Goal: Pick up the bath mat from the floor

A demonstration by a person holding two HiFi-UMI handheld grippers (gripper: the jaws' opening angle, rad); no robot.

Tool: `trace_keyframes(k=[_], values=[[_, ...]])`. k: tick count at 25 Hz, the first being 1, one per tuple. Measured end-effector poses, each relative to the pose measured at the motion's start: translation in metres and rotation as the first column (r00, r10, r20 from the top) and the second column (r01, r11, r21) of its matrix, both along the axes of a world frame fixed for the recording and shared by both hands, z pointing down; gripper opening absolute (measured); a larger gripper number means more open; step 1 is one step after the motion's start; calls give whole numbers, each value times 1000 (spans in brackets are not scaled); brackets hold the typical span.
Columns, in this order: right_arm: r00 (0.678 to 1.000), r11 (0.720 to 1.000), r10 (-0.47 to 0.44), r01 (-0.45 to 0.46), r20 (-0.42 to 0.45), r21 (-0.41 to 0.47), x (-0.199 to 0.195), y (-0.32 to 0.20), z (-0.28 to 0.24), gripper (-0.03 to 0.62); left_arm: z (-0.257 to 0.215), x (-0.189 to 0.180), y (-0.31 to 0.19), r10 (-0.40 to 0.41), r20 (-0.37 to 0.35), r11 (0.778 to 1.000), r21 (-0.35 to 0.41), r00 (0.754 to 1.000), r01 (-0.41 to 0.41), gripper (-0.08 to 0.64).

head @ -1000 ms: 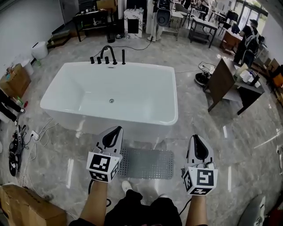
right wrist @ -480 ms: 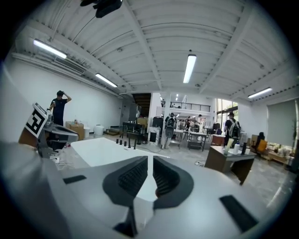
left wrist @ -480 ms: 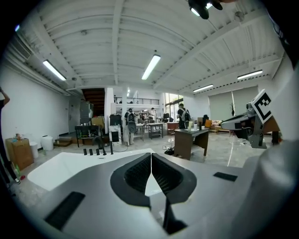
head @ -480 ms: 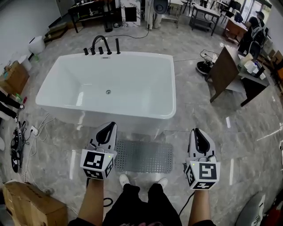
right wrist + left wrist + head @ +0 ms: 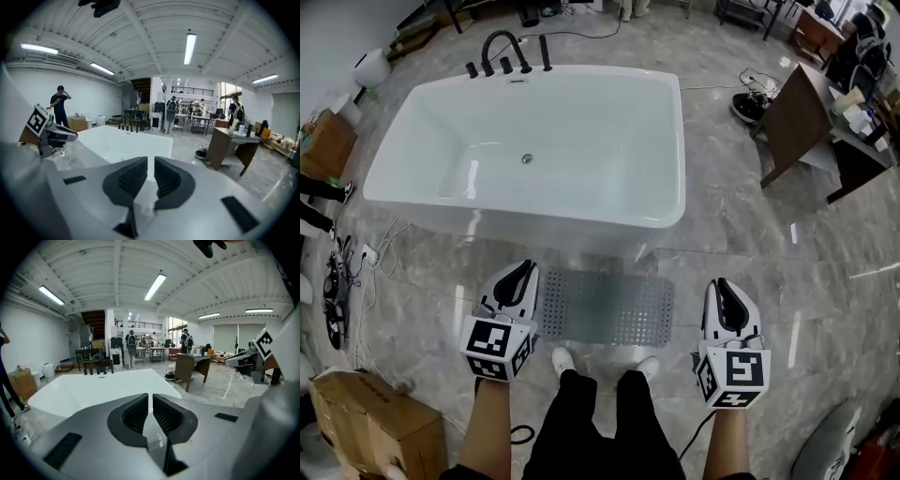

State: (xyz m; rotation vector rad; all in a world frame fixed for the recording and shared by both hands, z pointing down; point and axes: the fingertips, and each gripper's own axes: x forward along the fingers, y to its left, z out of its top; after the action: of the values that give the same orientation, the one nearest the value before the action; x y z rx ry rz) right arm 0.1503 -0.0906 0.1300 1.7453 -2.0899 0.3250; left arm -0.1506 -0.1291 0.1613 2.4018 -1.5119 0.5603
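A grey perforated bath mat (image 5: 607, 307) lies flat on the marble floor, between the tub and the person's white shoes (image 5: 563, 359). My left gripper (image 5: 523, 270) hovers over the mat's left edge, shut with nothing in it. My right gripper (image 5: 722, 286) is held to the right of the mat, also shut and empty. In the left gripper view the left gripper (image 5: 150, 400) points level across the tub, and in the right gripper view the right gripper (image 5: 151, 164) does the same. The mat is hidden in both gripper views.
A white freestanding bathtub (image 5: 441, 112) with black taps (image 5: 502, 53) stands just beyond the mat. A cardboard box (image 5: 366, 422) sits at the lower left, cables and shoes (image 5: 336, 295) lie at the left. A brown desk (image 5: 802, 117) stands at the right.
The view has tilted further down, so the tub and mat sit higher in the picture. Both grippers keep their places beside the mat and stay shut.
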Motion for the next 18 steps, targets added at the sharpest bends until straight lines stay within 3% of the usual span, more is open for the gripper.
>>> trace_keyframes(k=[5,10,13,18], values=[[1000,996,-9,11,29,-90,0,-7,72,110,78,-12,2,-26,14,996,-89,1000,27,11],[999,986,-32,33,8,-164,-2,-4,166,115,172,-23,8,-38,30,985,-165,999,43,23],[999,978,-39,41,15,-203,-3,2,231,121,242,-28,14,-30,38,974,-222,999,38,101],[998,965,-45,52,34,-258,0,14,340,126,364,-34,26,2,101,951,-306,995,29,126]])
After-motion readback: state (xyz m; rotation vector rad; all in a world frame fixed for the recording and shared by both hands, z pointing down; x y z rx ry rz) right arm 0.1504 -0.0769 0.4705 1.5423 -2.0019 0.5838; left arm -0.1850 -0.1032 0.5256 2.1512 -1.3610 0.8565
